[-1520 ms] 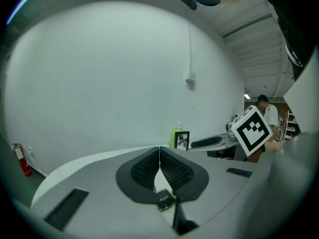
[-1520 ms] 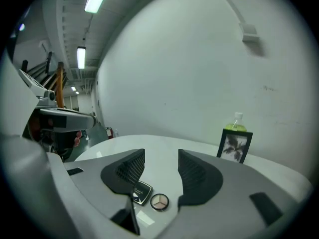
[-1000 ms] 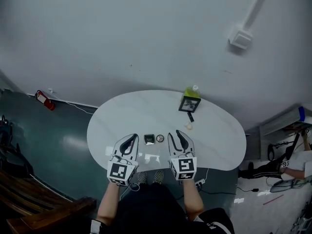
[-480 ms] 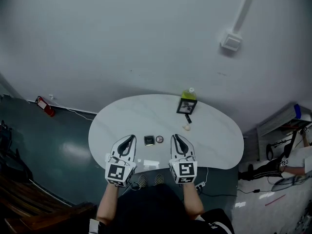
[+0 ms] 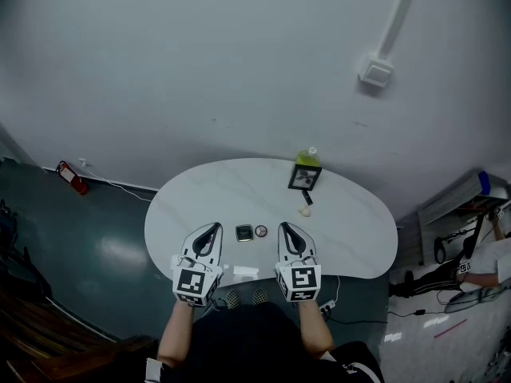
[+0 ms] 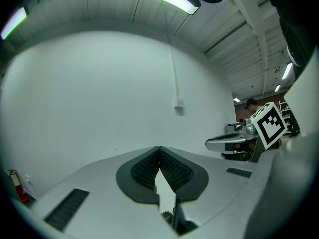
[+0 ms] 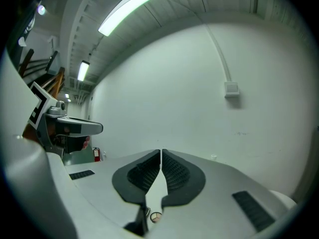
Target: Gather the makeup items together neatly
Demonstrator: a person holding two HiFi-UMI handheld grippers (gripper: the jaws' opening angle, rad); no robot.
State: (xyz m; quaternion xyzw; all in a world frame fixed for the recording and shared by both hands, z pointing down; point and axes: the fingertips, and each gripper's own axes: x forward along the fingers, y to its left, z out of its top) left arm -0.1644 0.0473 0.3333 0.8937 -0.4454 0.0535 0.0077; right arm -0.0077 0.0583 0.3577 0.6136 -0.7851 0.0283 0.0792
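Observation:
On the white oval table a square compact and a round compact lie side by side between my two grippers. Farther back at the right are a cream sponge, a small black stick, a black-framed mirror and a green bottle. My left gripper hovers left of the compacts, shut and empty. My right gripper has just been closing and stands shut with nothing between its jaws. The round compact shows below its jaws.
The table's front edge lies right under both grippers. A red fire extinguisher rests on the floor at the left. Another person sits on the floor at the far right. A wall box with a conduit is above the table.
My right gripper's jaws have closed from wide apart to touching. Both grippers have drawn slightly back toward the table's front edge. The makeup items have not moved.

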